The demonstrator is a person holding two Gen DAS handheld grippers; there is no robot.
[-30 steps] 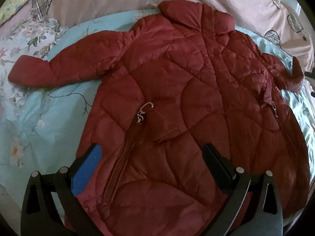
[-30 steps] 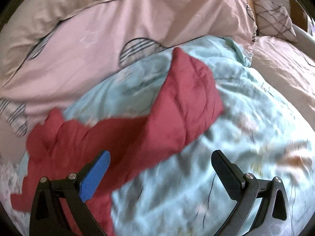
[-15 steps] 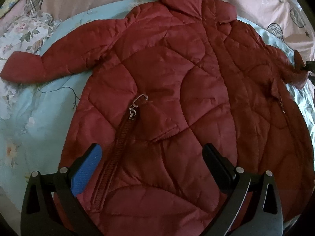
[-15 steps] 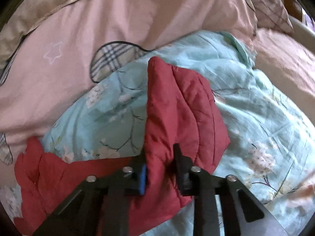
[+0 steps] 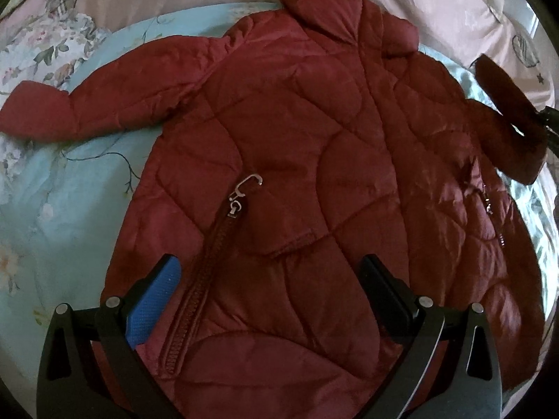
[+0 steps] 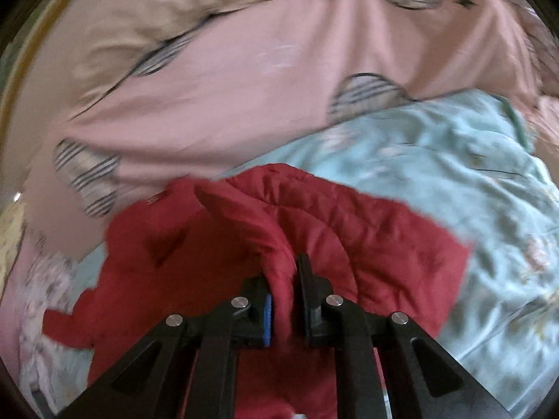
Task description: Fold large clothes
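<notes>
My left wrist feed is dim and sharp: the red jacket [image 5: 297, 146] reads dark maroon, deepest in shadow beyond my left gripper [image 5: 269, 289] toward the right side, while daylight brightens the pink bedding [image 5: 454, 7] at the far right. The fisheye bends everything near the rim and black corners frame the circle. My right wrist feed is brighter but smeared with motion blur; the pink cover [image 6: 244, 80] streaks, and only the right gripper [image 6: 284, 286] and the pinched sleeve [image 6: 314, 216] look fairly crisp.
</notes>
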